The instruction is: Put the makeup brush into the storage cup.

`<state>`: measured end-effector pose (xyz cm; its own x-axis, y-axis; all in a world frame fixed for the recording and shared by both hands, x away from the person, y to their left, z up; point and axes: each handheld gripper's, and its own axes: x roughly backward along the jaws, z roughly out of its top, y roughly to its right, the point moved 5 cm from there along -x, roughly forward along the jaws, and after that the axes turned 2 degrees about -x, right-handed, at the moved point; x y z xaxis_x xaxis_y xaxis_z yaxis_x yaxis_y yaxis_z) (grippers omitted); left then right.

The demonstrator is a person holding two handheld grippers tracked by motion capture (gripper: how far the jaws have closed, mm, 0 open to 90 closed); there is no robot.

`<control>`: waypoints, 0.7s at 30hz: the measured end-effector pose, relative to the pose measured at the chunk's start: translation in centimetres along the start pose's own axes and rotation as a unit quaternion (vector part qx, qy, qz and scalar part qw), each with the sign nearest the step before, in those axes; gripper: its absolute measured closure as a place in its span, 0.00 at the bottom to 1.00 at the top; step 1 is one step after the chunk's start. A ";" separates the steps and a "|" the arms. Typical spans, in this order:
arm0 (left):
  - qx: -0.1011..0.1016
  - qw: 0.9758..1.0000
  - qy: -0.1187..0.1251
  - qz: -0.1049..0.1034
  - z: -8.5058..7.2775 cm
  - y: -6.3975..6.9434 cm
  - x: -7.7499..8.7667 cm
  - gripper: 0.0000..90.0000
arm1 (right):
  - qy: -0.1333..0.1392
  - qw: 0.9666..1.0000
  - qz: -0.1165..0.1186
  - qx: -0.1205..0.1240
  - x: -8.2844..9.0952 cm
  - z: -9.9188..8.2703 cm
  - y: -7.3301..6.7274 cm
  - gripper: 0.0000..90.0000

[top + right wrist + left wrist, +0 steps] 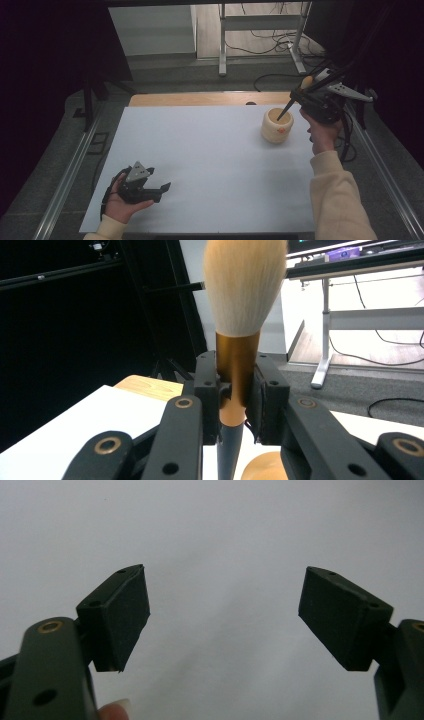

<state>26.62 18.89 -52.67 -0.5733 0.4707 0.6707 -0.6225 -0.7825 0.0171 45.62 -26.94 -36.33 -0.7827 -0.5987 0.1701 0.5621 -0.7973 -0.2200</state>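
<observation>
1. The right gripper (299,98) sits at the far right of the white table (210,165), its jaws clamped tight on the copper ferrule of a makeup brush (239,335); in the right gripper view the pale bristle head stands above the pads and the dark handle runs down below them.
2. In the high view the brush's dark handle tip slants down into the mouth of a cream-coloured cup (276,127) that stands upright on the table's far right part.
3. Whether the tip touches the cup's inside or floor cannot be told.
4. The left gripper (159,192) lies low over the near left of the table in the person's hand, jaws spread wide with nothing between them; the left gripper view has bare tabletop past the pads (125,617).
5. Judged from this, the brush is grasped and partly entered handle-first into the cup. What remains is lowering it fully, letting go, and drawing the gripper clear without tipping the cup.
</observation>
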 end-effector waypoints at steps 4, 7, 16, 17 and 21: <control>0.000 1.000 0.000 0.000 0.0 0.0 0.0 0.23 | -0.002 1.000 -0.001 0.003 -0.6 -0.1 0.2 0.85; 0.000 1.000 -0.001 0.000 0.0 0.0 0.0 0.23 | -0.006 1.000 -0.012 0.004 -1.3 0.0 0.7 0.85; -0.001 1.000 -0.001 0.001 -0.1 -0.1 0.0 0.23 | -0.022 0.999 -0.028 0.002 -2.2 -0.5 1.7 0.85; -0.001 1.000 -0.001 0.001 -0.1 -0.1 0.0 0.23 | -0.022 0.999 -0.028 0.002 -2.2 -0.5 1.7 0.85; 0.000 1.000 -0.001 0.000 0.0 0.0 -0.1 0.23 | -0.026 0.999 -0.030 0.001 -2.6 -0.6 1.8 0.85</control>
<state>26.64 18.89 -52.74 -0.5721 0.4697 0.6724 -0.6227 -0.7823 0.0166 48.47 -26.76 -37.76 -0.8003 -0.5529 0.2318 0.5152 -0.8320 -0.2057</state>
